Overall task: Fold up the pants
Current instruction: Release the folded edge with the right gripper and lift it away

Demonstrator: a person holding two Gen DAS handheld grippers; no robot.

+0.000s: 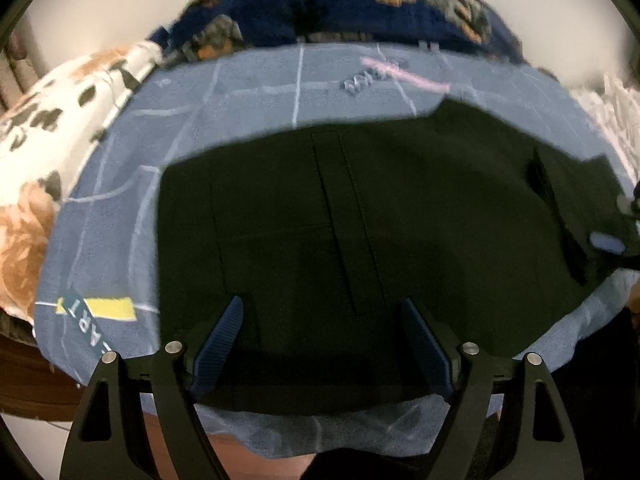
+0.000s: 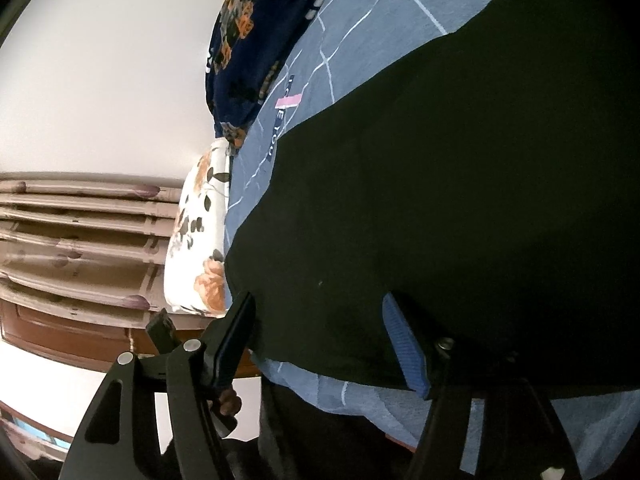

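Pants (image 1: 360, 216) of black cloth lie spread flat on a blue bedsheet (image 1: 248, 96) printed with thin white lines, filling the middle of the left wrist view; a stitched seam runs from 12 o'clock toward 6 across them. The left gripper (image 1: 322, 320) hovers at 6 o'clock, its blue-padded fingers (image 1: 228, 328) spread wide with the near hem of the pants between them, nothing pinched. At 3 o'clock in that view the right gripper (image 1: 624, 224) sits at the cloth's edge. From the right wrist view, the right gripper (image 2: 320, 320) is also wide apart, pants (image 2: 460, 200) lying between its fingers, unclamped. Beyond the sheet, a navy floral blanket (image 1: 340, 4) lies at 12 o'clock and a white floral pillow (image 1: 68, 108) at 9 o'clock.
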